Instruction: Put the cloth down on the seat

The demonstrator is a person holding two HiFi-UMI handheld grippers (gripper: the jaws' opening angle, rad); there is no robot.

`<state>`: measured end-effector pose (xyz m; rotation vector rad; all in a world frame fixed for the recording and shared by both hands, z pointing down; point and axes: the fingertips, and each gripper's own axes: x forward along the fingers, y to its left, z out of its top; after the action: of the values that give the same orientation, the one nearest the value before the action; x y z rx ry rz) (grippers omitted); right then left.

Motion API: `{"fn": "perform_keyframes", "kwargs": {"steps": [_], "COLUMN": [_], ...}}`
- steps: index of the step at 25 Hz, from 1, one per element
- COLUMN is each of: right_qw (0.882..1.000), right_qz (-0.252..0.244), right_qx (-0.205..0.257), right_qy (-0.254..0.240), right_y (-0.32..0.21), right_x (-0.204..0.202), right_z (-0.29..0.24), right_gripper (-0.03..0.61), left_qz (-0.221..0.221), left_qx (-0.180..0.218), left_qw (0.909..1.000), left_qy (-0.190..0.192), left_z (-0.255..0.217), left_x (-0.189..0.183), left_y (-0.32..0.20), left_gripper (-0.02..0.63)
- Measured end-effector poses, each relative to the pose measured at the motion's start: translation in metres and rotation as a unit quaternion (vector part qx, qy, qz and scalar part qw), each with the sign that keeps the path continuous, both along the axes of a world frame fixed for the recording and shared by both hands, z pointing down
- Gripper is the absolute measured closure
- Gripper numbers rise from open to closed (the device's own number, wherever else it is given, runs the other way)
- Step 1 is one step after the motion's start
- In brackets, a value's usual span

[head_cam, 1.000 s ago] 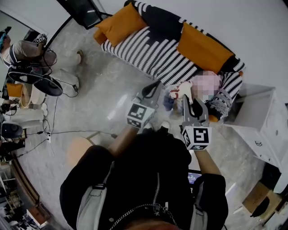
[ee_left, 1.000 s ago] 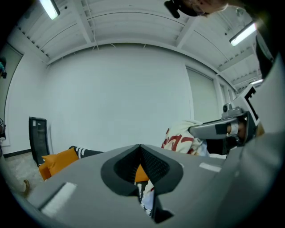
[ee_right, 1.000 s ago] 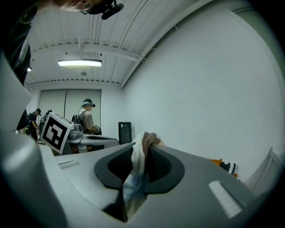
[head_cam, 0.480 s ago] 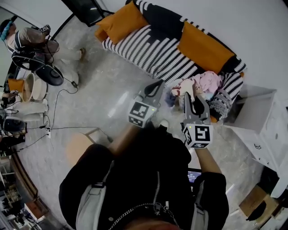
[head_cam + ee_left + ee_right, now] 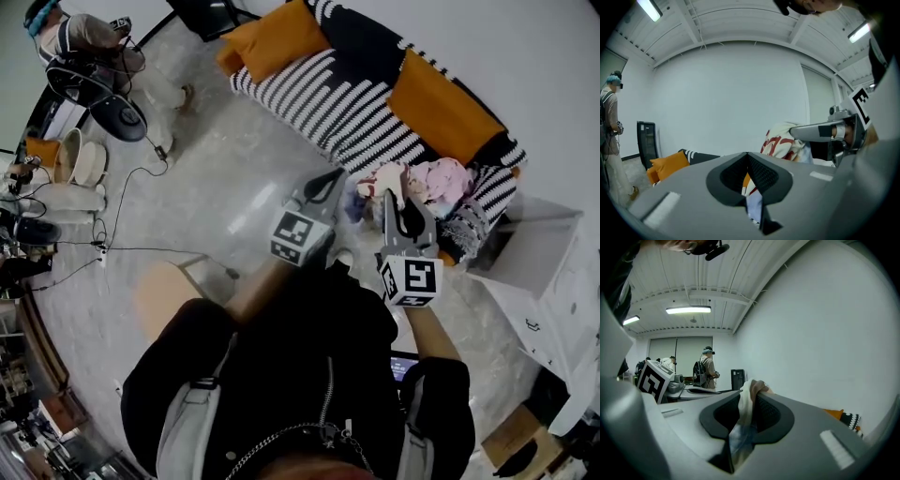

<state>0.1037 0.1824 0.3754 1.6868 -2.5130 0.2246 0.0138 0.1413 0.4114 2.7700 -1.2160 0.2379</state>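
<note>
A cream cloth with red and pink print [image 5: 412, 183] is stretched between my two grippers, above the right end of a black-and-white striped sofa [image 5: 328, 98] with orange cushions [image 5: 441, 103]. My left gripper [image 5: 330, 180] is shut on one edge of it; in the left gripper view the cloth [image 5: 780, 140] runs from the left gripper [image 5: 747, 157] across to the right gripper [image 5: 820, 131]. My right gripper [image 5: 387, 199] is shut on another edge, and the right gripper view shows a fold of cloth [image 5: 749, 401] pinched in the right gripper [image 5: 747, 391]. Whether the cloth touches the seat I cannot tell.
A white cabinet [image 5: 548, 272] stands right of the sofa, with a cardboard box [image 5: 511, 441] near it. A round wooden stool [image 5: 164, 300] is at my left. A person [image 5: 84, 37] with gear stands far left, and cables [image 5: 122, 248] trail over the grey floor.
Both grippers keep their hold on the cloth in much the same pose. The head view has shifted, so the sofa sits a little lower and further right in the picture.
</note>
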Motion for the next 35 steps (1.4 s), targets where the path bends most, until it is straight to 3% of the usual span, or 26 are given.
{"fn": "perform_keyframes", "kwargs": {"steps": [14, 35], "right_qw": [1.0, 0.999], "right_qz": [-0.002, 0.011], "right_qx": [-0.01, -0.016], "right_qy": [0.01, 0.031], "right_y": [-0.068, -0.233], "right_x": [-0.012, -0.031], "right_z": [0.01, 0.006], "right_gripper": [0.512, 0.512], "left_qz": [0.001, 0.01], "left_qx": [-0.014, -0.03], "left_qw": [0.9999, 0.9991], "left_qy": [0.008, 0.029], "left_z": [0.015, 0.026], "left_x": [-0.007, -0.02], "left_y": [-0.07, -0.234], "left_gripper": [0.604, 0.604]}}
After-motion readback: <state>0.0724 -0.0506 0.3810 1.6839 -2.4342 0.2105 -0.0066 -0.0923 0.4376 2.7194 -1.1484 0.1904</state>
